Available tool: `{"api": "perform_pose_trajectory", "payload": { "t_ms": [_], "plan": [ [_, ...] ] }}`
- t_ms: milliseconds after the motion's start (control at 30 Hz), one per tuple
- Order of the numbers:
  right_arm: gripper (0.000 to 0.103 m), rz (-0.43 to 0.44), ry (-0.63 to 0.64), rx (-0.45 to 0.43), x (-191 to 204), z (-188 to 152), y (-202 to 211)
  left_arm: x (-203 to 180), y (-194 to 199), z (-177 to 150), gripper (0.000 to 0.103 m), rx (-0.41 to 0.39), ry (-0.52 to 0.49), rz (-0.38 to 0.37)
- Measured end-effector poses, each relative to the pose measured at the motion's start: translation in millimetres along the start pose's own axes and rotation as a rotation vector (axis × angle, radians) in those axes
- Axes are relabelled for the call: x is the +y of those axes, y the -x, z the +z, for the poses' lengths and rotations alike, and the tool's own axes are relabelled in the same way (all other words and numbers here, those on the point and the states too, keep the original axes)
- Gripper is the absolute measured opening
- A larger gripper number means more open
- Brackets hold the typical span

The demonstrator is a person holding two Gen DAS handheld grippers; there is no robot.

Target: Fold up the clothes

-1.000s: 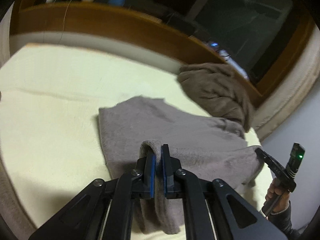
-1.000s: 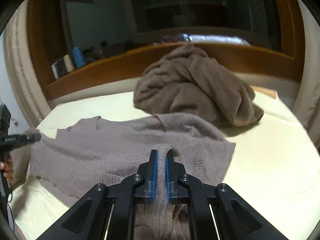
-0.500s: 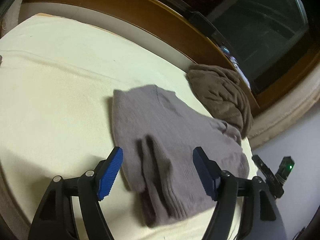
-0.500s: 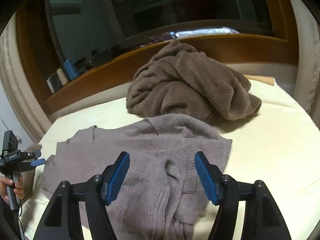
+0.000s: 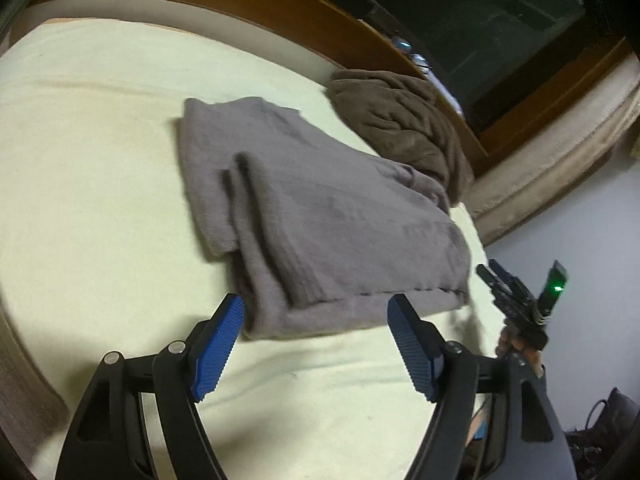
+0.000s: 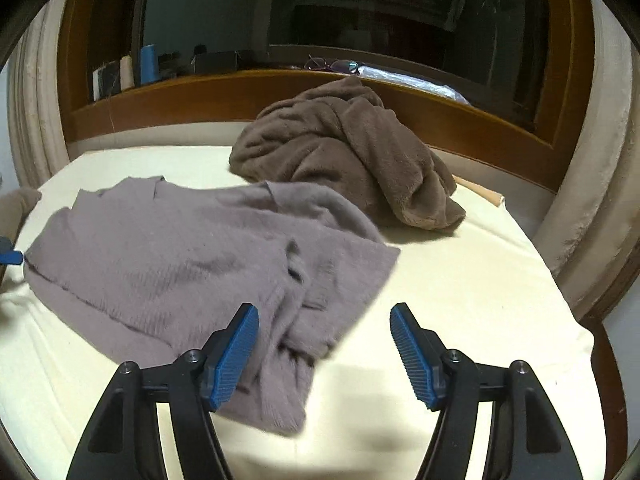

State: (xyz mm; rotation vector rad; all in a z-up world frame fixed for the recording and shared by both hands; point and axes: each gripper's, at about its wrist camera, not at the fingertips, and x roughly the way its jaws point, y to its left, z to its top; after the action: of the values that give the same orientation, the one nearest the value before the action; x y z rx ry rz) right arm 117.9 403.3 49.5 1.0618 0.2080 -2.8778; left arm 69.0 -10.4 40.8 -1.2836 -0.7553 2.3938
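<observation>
Two claws hover apart over one grey sweater (image 5: 320, 216) on a bed (image 5: 88, 184).
Left claw (image 5: 316, 332) and right claw (image 6: 324, 340) gape, gripping nothing; sweater lies partly folded mid-bed; one brown robe (image 6: 344, 148) heaped just behind.

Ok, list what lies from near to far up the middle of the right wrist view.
right gripper, jaws wide open → grey knit sweater lying on the cream bed cover → crumpled brown fleece → wooden headboard ledge → eyeglasses on the ledge.
</observation>
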Motion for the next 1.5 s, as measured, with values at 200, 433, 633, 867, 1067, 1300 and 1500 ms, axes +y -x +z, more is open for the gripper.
{"api": "perform_pose_trajectory", "payload": {
  "t_ms": [200, 433, 633, 867, 1067, 1300, 1500],
  "plan": [
    [0.074, -0.040, 0.067, 0.018, 6, -10, 2, -11, -1, -1, 0.078, -0.004, -0.005, -0.058],
    [0.074, -0.059, 0.121, 0.054, 12, -16, -5, -9, -10, 9, 0.078, -0.016, 0.063, -0.125],
    [0.074, -0.047, 0.131, 0.072, 19, -18, -14, -1, -23, 16, 0.078, 0.003, 0.141, -0.169],
    [0.074, -0.033, 0.121, 0.040, 18, -15, -8, 5, -22, 12, 0.079, 0.008, 0.164, -0.101],
    [0.074, -0.007, 0.123, 0.037, 22, -12, -12, 10, -23, 9, 0.080, 0.013, 0.184, -0.055],
    [0.074, 0.036, 0.143, 0.014, 28, -14, -7, 2, -30, 16, 0.080, 0.038, 0.177, -0.072],
    [0.074, 0.148, 0.089, -0.015, 21, -15, 4, 7, -39, 14, 0.081, 0.051, 0.203, -0.007]
  ]
}}
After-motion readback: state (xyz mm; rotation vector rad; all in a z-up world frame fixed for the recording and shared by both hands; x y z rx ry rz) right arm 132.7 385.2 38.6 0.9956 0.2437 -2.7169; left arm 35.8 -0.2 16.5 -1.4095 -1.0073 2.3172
